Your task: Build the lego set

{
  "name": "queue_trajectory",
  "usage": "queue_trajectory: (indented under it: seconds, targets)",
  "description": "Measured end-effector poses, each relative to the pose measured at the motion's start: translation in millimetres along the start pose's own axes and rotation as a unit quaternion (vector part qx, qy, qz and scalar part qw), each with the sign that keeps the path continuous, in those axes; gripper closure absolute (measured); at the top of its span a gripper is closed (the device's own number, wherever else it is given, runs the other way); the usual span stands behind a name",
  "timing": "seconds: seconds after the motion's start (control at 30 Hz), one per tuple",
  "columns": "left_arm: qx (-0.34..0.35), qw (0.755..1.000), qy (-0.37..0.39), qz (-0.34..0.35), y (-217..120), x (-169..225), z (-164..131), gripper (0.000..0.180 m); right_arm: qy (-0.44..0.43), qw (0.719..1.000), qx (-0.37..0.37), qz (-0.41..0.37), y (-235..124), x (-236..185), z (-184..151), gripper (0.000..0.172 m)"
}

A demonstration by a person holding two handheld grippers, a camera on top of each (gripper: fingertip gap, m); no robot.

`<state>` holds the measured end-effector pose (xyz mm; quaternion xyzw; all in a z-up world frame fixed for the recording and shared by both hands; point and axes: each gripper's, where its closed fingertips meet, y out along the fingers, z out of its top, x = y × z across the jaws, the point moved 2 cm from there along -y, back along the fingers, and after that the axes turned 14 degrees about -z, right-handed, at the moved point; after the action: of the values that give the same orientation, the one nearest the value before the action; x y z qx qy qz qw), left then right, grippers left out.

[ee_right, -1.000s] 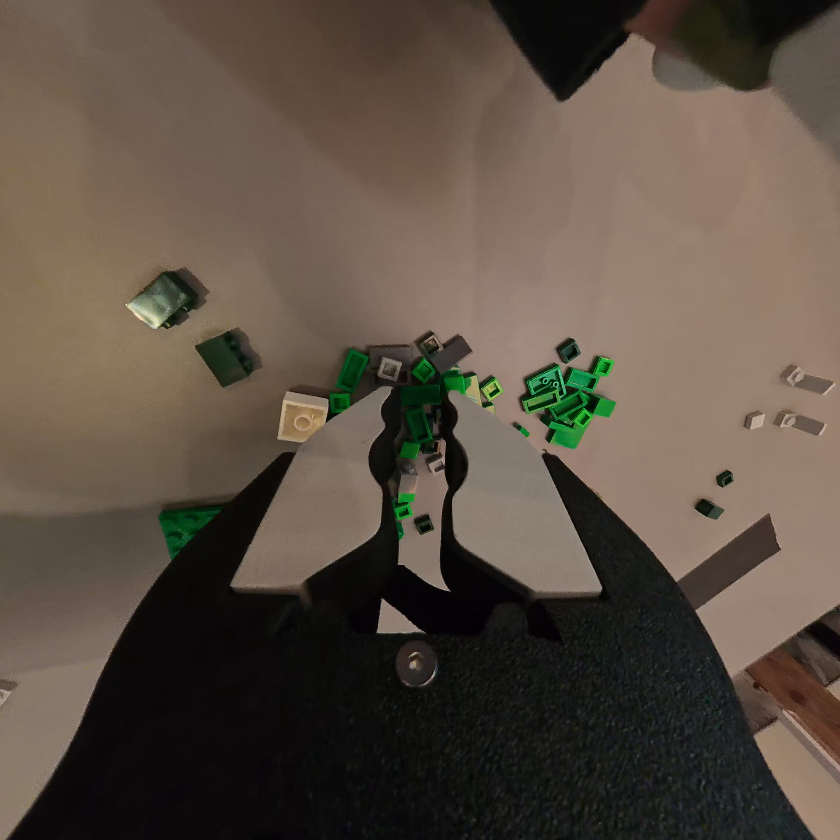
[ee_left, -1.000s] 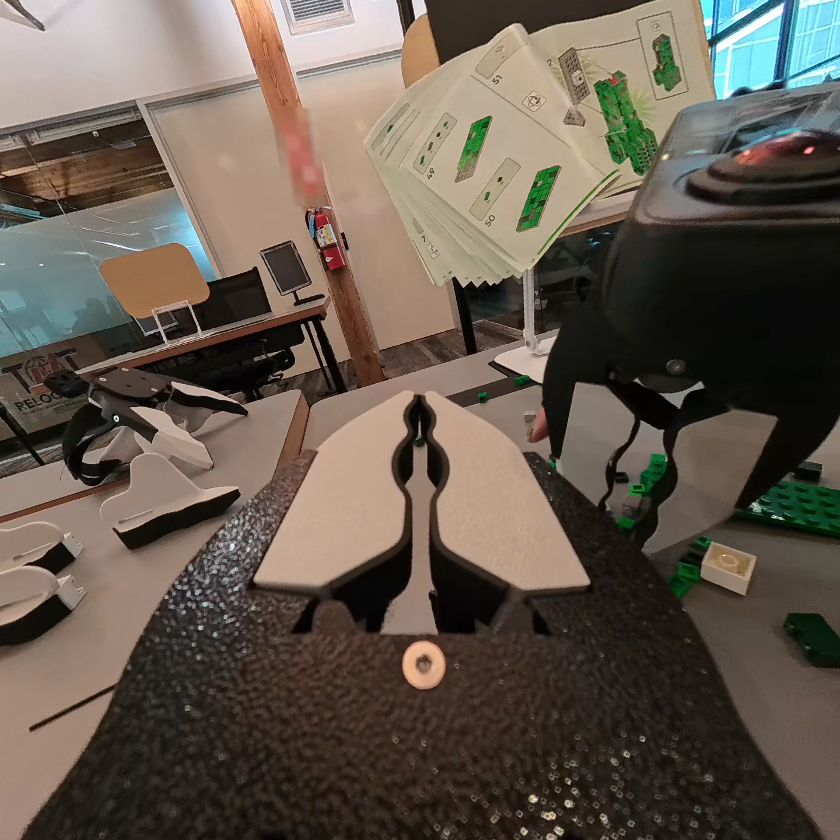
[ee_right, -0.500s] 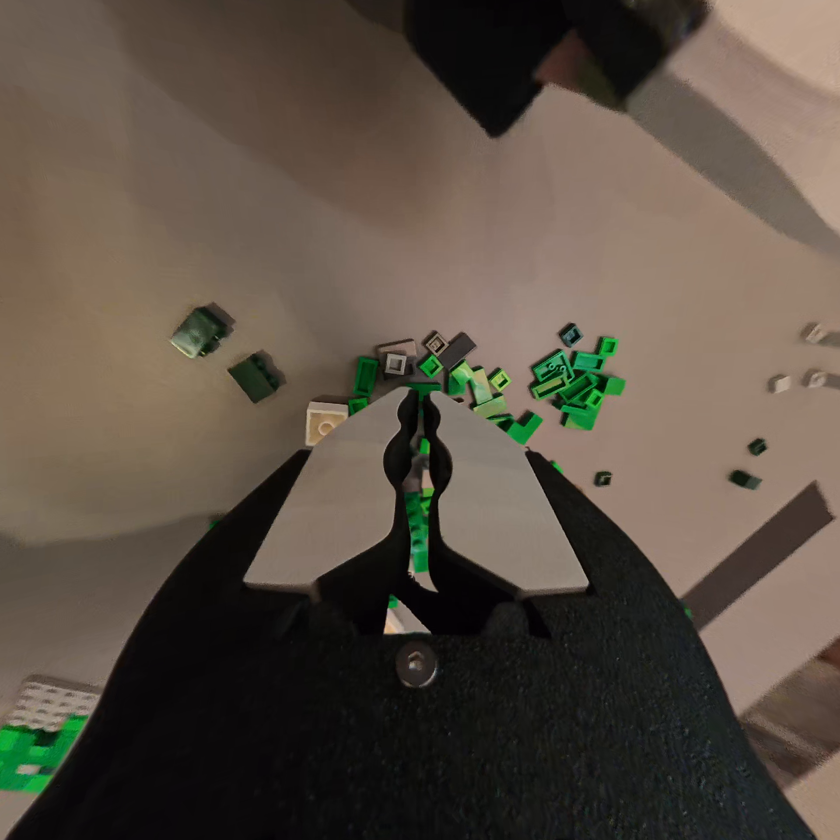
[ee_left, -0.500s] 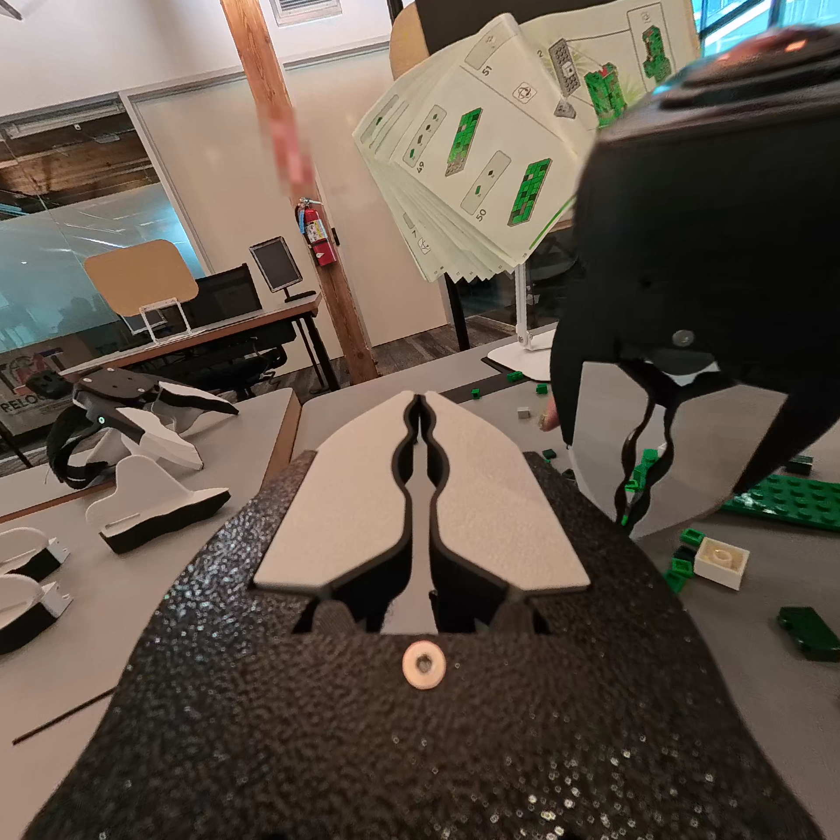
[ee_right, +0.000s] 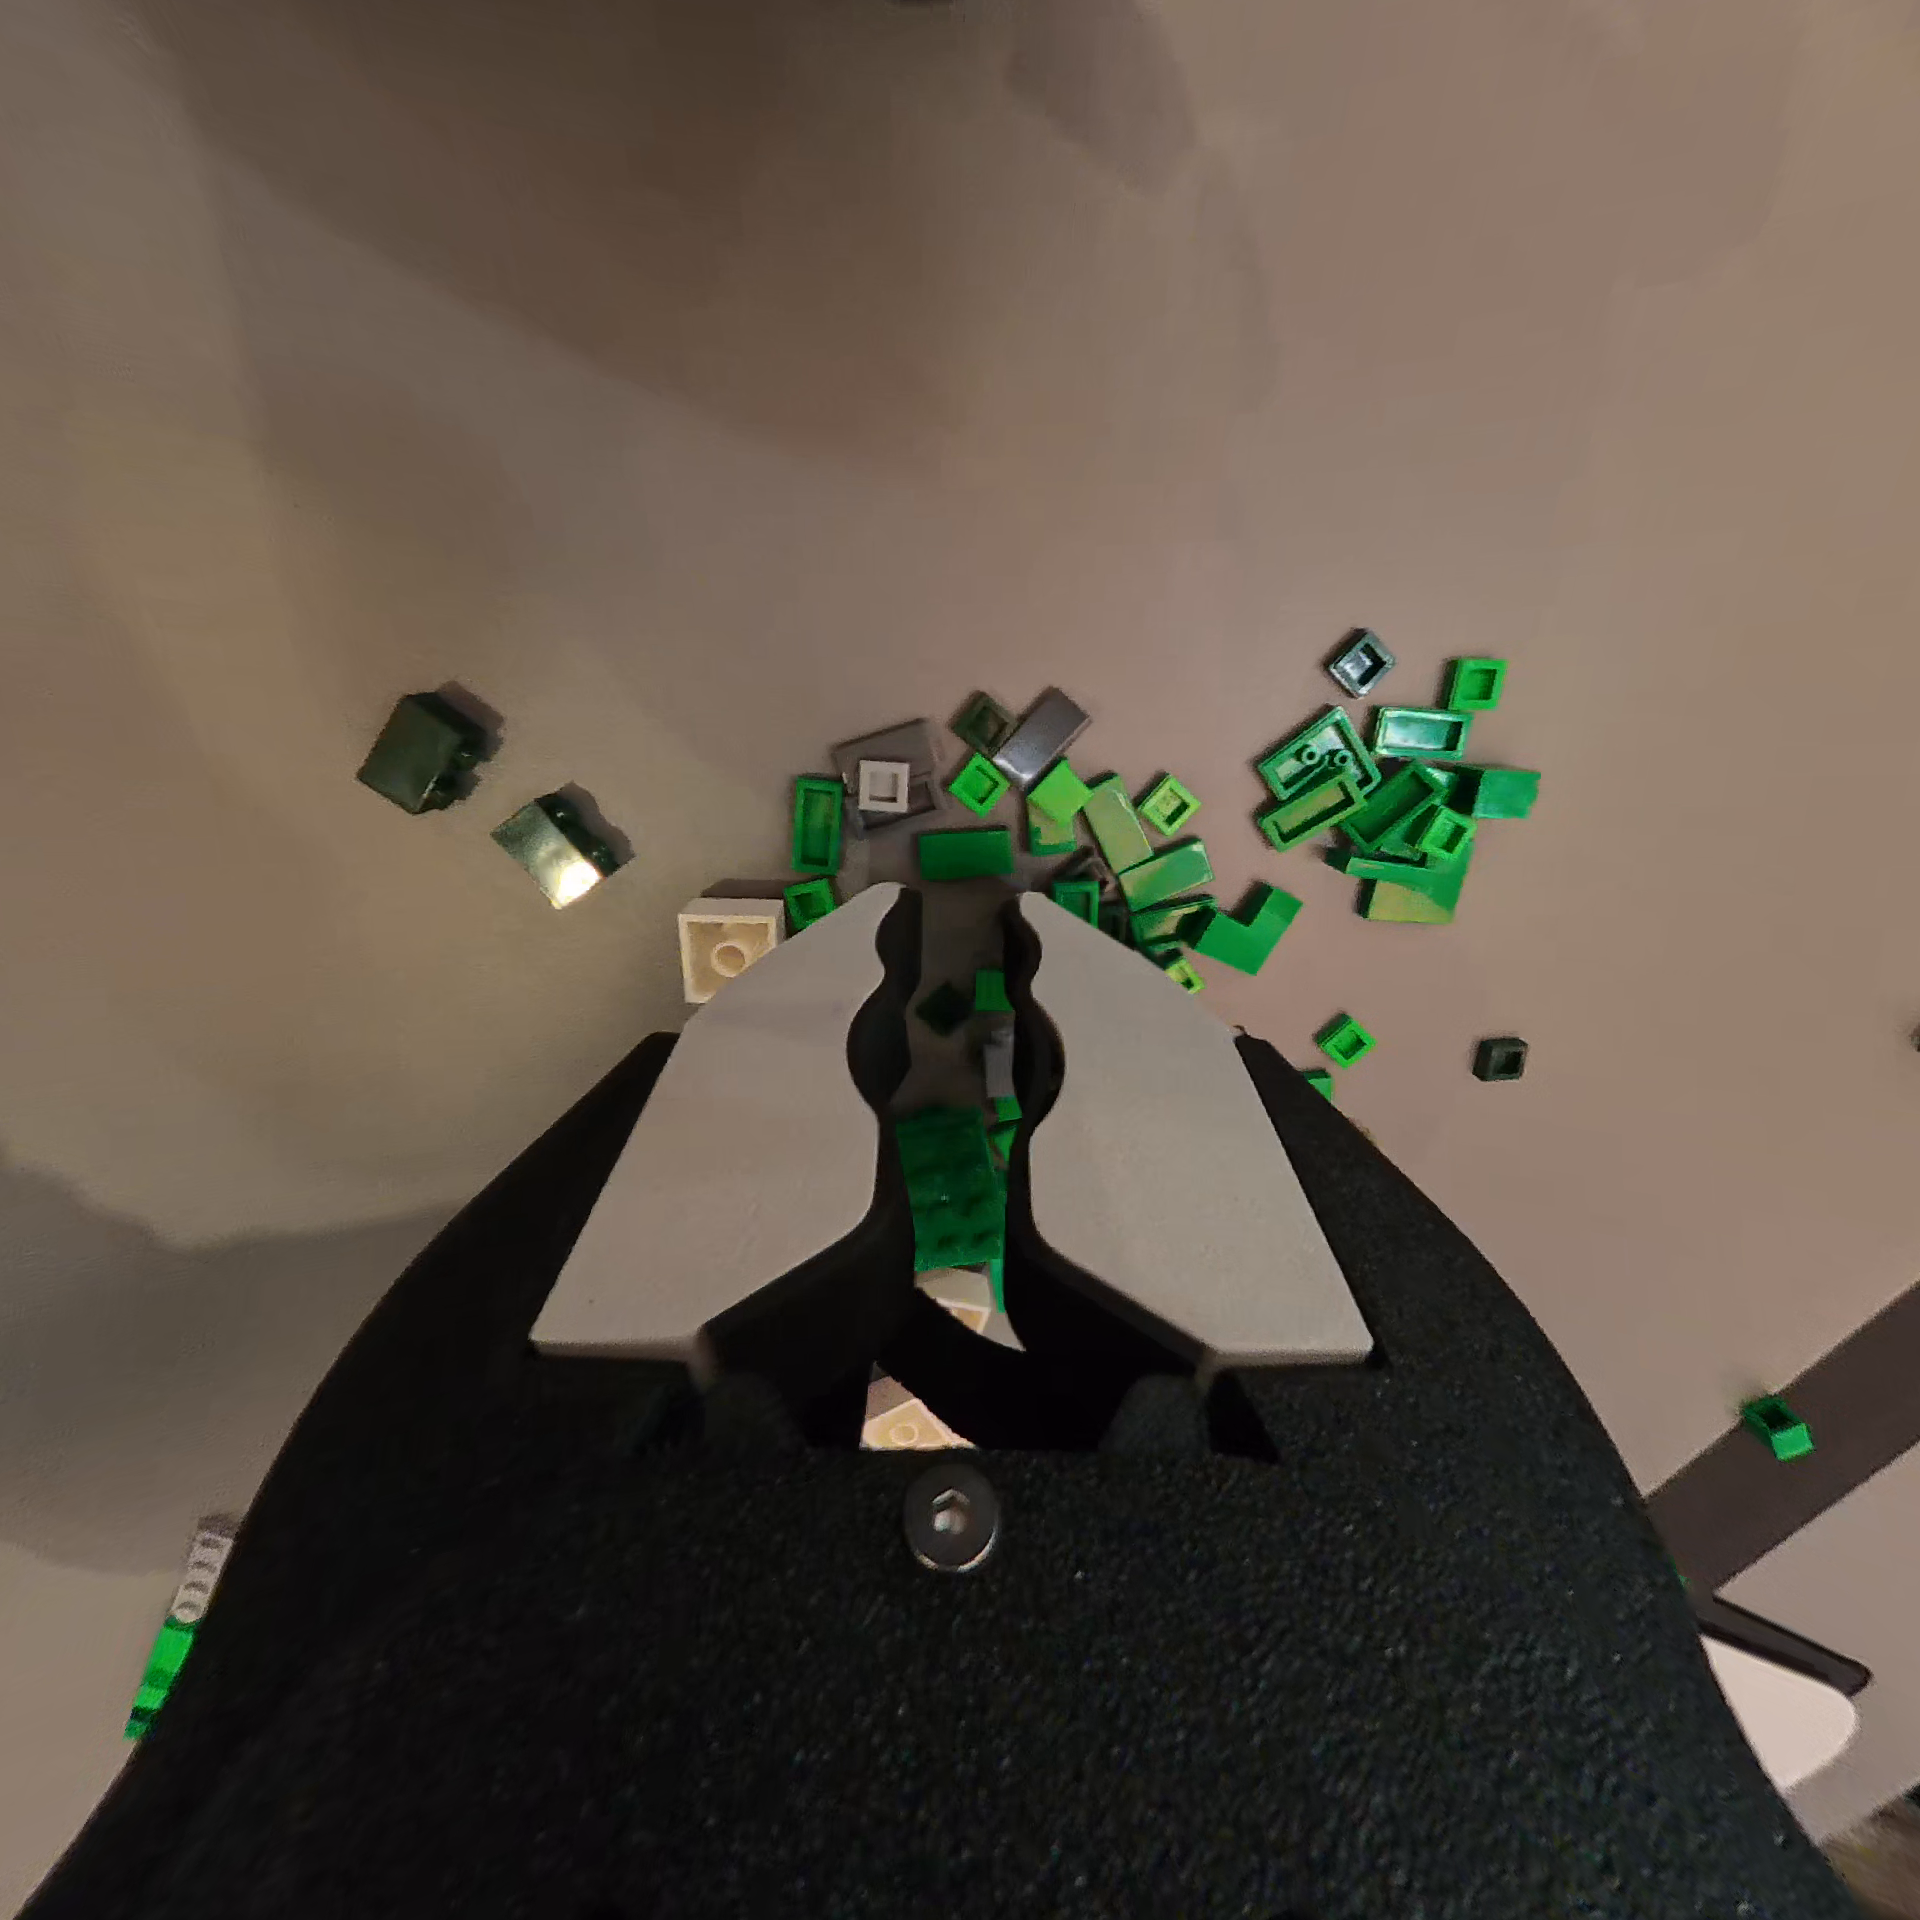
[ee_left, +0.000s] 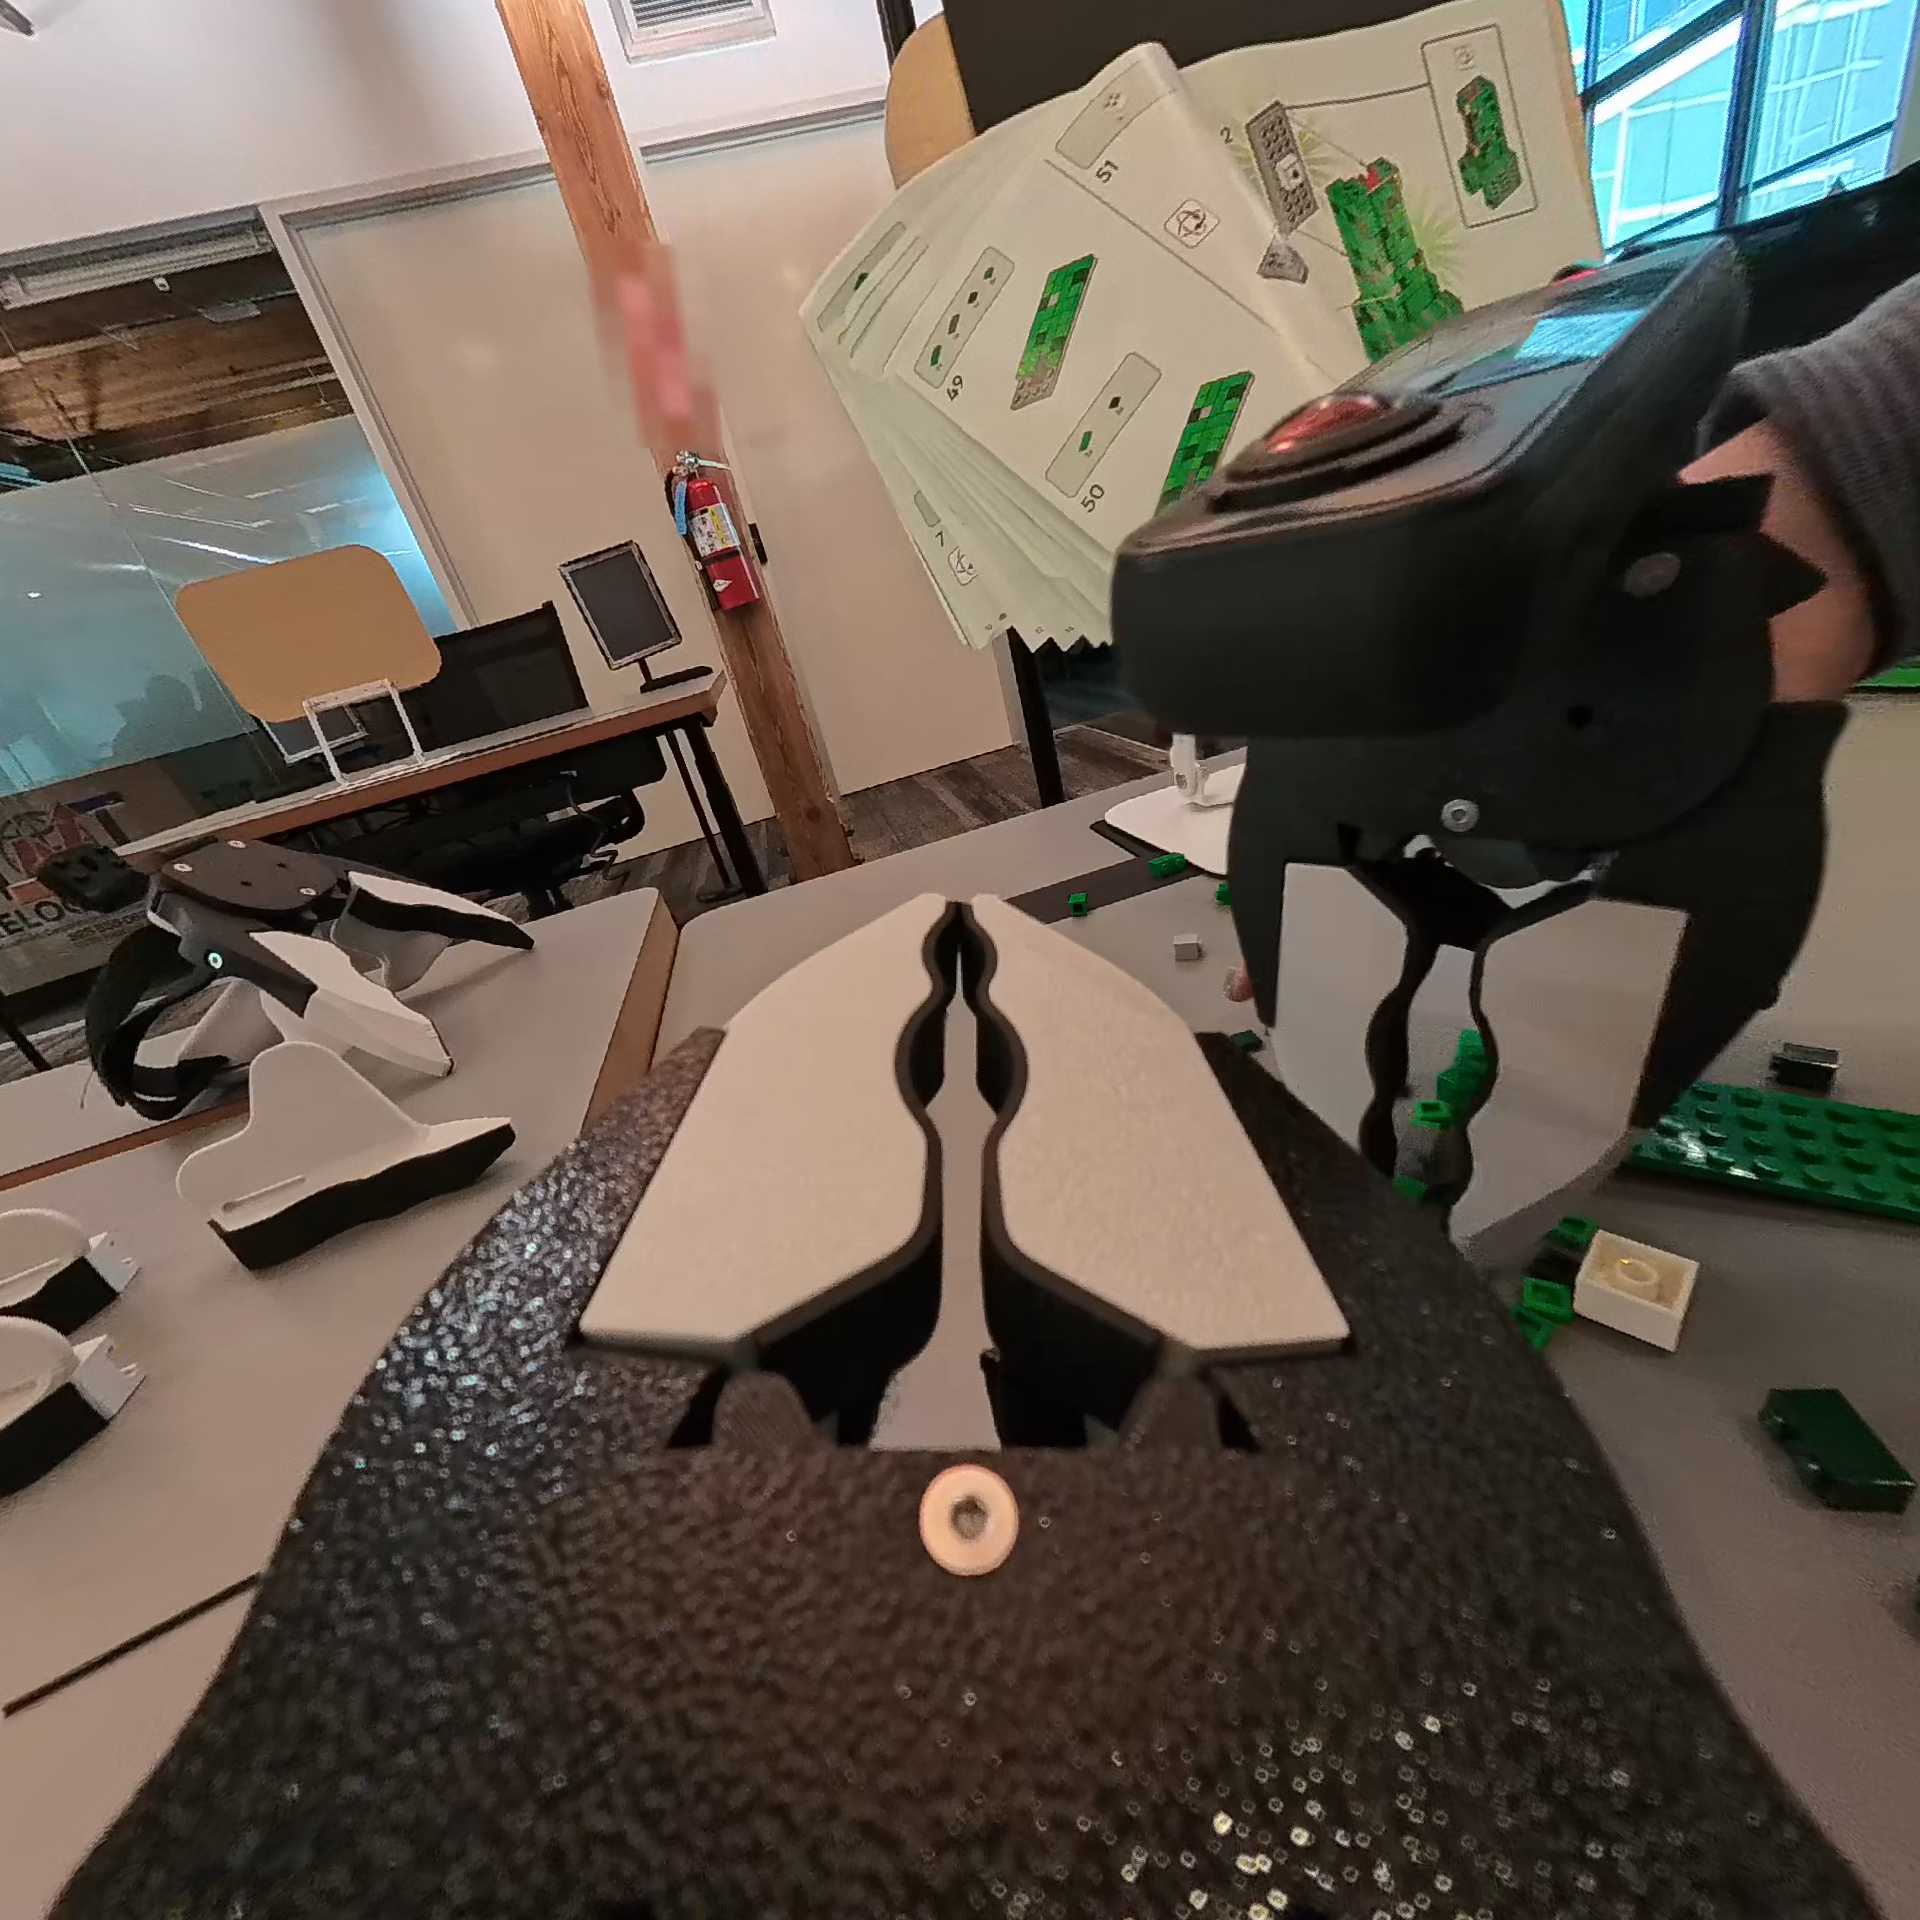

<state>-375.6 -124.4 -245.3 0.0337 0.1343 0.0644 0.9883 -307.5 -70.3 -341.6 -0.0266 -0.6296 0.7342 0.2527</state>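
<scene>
**My left jaws pressed together over bare table, my right spread above a brick pile**

From my left wrist: my left gripper (ee_left: 961,914) has its jaws pressed together with nothing between them, hovering over the pale grey table (ee_left: 312,1403). To the right my right gripper (ee_left: 1439,1081) hangs point-down over loose bricks, a person's hand (ee_left: 1787,561) in a grey sleeve on it. Below it lie a cream square brick with one round stud (ee_left: 1633,1288), a flat bright green studded baseplate (ee_left: 1797,1143) and a dark green oblong brick (ee_left: 1834,1449). Behind it an open paper instruction booklet (ee_left: 1091,343) stands fanned on a white stand (ee_left: 1174,821). At the left sit spare black-and-white gripper parts (ee_left: 332,1174), with a wooden post (ee_left: 665,364) and a red fire extinguisher (ee_left: 719,540) beyond.

From my right wrist: my right gripper (ee_right: 961,914) looks straight down, its jaws spread. Through the gap I see a small dark green tile (ee_right: 943,1010) and a bright green studded plate (ee_right: 951,1184); the plate seems to lie on the table below rather than in my grip, though it is dim there. Just ahead of the tips is a heap of bright green and grey flat tiles (ee_right: 1039,821), with a second cluster of green tiles (ee_right: 1392,790) to the right. The cream brick (ee_right: 727,940) lies just beside my left finger (ee_right: 769,1122). Two dark green sloped bricks (ee_right: 426,748) lie apart at the left.
</scene>
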Motion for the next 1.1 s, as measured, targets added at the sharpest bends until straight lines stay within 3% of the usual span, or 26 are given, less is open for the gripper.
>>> queue_trajectory:
  seconds: [0.2, 0.47, 0.6, 0.87, 1.1]
  targets:
    - [0.0, 1.0, -0.002, -0.001, 1.0, 0.1, -0.3, 0.18, -0.011, 1.0, 0.018, 0.007, 1.0, -0.1, 5.0, 0.15]
    - [0.001, 1.0, 0.0, -0.003, -0.2, 0.4, 0.1, 0.18, -0.01, 0.999, 0.034, -0.005, 1.6, 1.6, 8.0, 0.156]
    - [0.011, 1.0, 0.012, -0.012, -0.8, 5.1, 5.2, 0.18, 0.026, 0.996, 0.07, -0.047, -26.5, -2.2, 4.1, 0.156]
    - [-0.073, 0.997, 0.027, -0.024, 9.2, 17.6, -10.9, 0.18, 0.145, 0.972, 0.056, -0.173, -103.7, -70.3, -70.8, 0.156]
    - [-0.12, 0.992, 0.029, 0.008, 8.1, 13.6, -21.5, 0.18, 0.258, 0.945, 0.039, -0.2, -125.5, -154.0, -127.6, 0.156]
